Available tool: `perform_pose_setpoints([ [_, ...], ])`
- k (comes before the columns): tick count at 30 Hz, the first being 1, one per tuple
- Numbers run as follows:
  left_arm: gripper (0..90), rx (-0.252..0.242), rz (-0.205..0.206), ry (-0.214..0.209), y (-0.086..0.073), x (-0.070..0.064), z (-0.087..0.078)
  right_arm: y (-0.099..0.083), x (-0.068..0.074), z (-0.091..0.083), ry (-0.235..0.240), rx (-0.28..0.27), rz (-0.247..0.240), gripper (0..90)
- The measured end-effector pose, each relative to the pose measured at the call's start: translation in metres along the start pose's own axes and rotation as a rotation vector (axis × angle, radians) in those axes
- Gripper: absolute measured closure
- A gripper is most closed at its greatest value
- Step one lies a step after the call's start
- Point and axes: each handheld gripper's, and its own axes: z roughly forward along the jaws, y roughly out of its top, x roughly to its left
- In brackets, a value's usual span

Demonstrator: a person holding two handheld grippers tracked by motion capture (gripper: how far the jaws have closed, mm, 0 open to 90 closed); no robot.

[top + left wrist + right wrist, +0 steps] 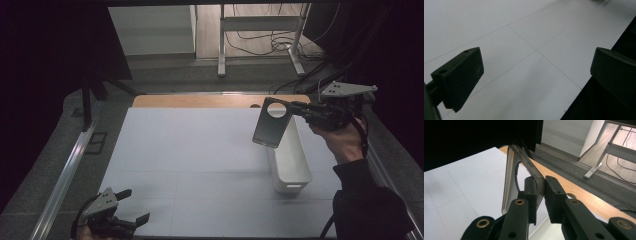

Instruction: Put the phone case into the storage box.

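Note:
A dark, see-through phone case (270,130) with a round hole near its top hangs upright above the far end of a narrow white bin (301,167). My right gripper (295,111) is shut on the case's top edge, held by a hand in a dark sleeve. The right gripper view looks along the case (510,177) edge-on, with my right gripper (540,187) clamping its rim between both pads. My left gripper (136,206) rests low at the table's near left corner, open. In the left gripper view its jaws stand wide apart, and my left gripper (536,72) has only white surface between them.
A white mat (200,150) covers the table, with a wooden strip (200,101) along its far edge. Beyond are grey floor, metal desk legs (221,50) and cables. A metal rail (70,165) runs down the left side.

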Motion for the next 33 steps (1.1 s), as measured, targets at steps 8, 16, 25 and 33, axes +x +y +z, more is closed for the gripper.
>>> perform_pose_setpoints([
  [8, 0.0, 0.015, -0.015, 0.025, -0.004, 0.0, -0.001, 0.002, -0.022, 0.001, -0.025, -0.001, 0.007, 79.9],
  [16, 0.0, 0.015, -0.029, 0.041, -0.007, 0.001, -0.003, 0.004, -0.037, 0.005, -0.045, 0.007, 0.003, 80.0],
  [25, 0.0, 0.015, -0.035, 0.042, -0.008, 0.001, -0.003, 0.003, -0.057, 0.011, -0.075, 0.027, 0.004, 79.9],
  [33, 0.0, 0.02, -0.039, 0.035, -0.007, 0.002, -0.003, 0.002, -0.071, 0.016, -0.097, 0.034, 0.003, 79.9],
])
